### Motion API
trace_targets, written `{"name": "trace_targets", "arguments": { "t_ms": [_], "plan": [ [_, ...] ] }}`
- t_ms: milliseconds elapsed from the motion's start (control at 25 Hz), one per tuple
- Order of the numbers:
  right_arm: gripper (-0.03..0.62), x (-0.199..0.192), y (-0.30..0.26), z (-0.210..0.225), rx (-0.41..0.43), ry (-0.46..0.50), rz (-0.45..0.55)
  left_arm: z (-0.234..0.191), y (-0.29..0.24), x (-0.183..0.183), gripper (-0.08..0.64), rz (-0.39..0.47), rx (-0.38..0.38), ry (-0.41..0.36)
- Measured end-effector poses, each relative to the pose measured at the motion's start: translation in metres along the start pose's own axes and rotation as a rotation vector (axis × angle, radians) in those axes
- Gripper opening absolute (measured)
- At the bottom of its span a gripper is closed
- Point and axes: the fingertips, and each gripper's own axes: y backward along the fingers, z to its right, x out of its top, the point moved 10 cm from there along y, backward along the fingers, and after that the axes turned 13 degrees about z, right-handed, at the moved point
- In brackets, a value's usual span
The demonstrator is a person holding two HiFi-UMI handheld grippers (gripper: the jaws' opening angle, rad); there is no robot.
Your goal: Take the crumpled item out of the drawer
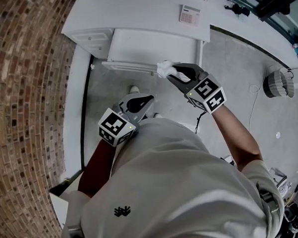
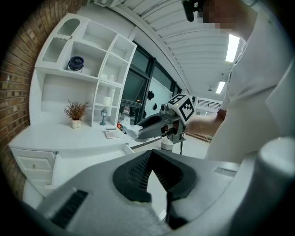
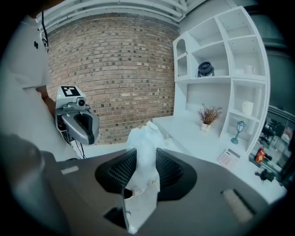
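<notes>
The crumpled white item [image 1: 164,68] is pinched in my right gripper [image 1: 174,72], held just above the front rim of the open white drawer [image 1: 126,66]. In the right gripper view the crumpled item [image 3: 144,147] stands up between the ribbed pads, and the right gripper [image 3: 144,162] is shut on it. My left gripper [image 1: 138,102] hangs lower, close to the person's body and apart from the drawer. In its own view the left gripper [image 2: 152,159] has its tips together and holds nothing. That view also shows the right gripper [image 2: 147,126] carrying the crumpled item [image 2: 130,129].
The white desk [image 1: 133,12] carries a calculator [image 1: 189,14] and a small potted plant [image 2: 76,112], with a shelf unit [image 2: 92,69] above it. A brick wall [image 1: 23,97] runs along the left. A woven basket [image 1: 276,83] sits on the grey floor at right.
</notes>
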Motion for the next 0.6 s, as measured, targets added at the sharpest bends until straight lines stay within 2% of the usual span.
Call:
{"name": "trace_targets", "arguments": {
  "t_ms": [600],
  "plan": [
    [0.141, -0.001, -0.005, 0.019, -0.022, -0.007, -0.004, -0.021, -0.022, 0.011, 0.006, -0.010, -0.051, -0.022]
  ]
}}
